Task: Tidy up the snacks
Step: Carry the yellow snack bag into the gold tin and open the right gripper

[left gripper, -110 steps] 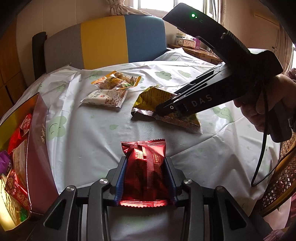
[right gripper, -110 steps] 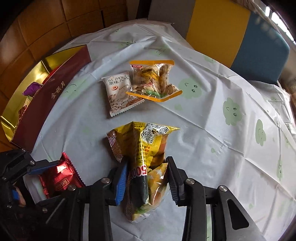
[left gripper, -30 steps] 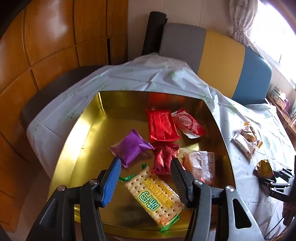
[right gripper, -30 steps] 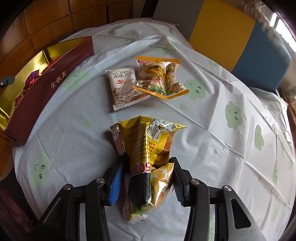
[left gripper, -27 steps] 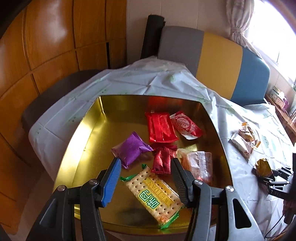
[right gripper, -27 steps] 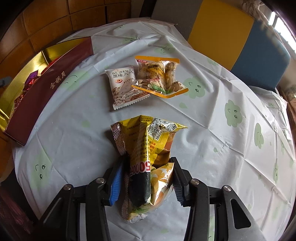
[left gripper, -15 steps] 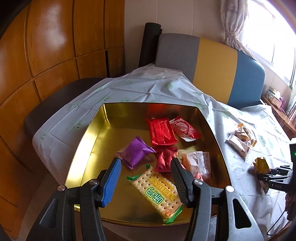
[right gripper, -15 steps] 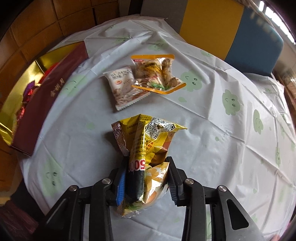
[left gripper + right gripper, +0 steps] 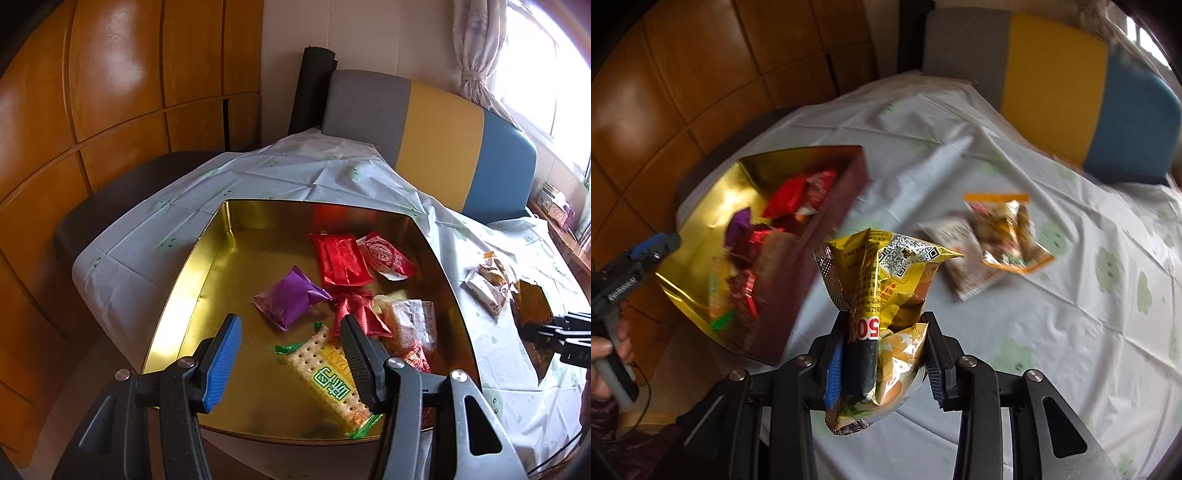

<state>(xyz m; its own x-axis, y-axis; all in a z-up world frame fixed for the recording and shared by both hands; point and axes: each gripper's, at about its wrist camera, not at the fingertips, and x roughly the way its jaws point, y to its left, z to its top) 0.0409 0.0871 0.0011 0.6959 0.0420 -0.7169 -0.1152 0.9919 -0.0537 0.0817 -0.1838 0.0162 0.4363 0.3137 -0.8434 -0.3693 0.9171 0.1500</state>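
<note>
My right gripper (image 9: 885,321) is shut on a crumpled yellow snack bag (image 9: 882,273), held up above the tablecloth and close to the gold tin (image 9: 701,214). My left gripper (image 9: 290,325) hangs open over the near side of the tin (image 9: 207,266), nothing between its fingers. Inside the tin lie a purple packet (image 9: 288,301), two red packets (image 9: 341,260), a small red foil packet (image 9: 356,314), a cracker packet (image 9: 328,376) and a clear-wrapped packet (image 9: 410,325). A white seed packet (image 9: 964,254) and an orange-edged nut packet (image 9: 1008,232) lie on the table.
The tin's dark red outer wall (image 9: 812,258) faces the held bag. A grey, yellow and blue chair back (image 9: 443,144) stands behind the table, with wooden panelling (image 9: 110,110) to the left. The white tablecloth (image 9: 1071,332) has green prints.
The right gripper has lifted the yellow bag off the table and swung it left toward the tin. The red packet that the left gripper held earlier now lies in the tin.
</note>
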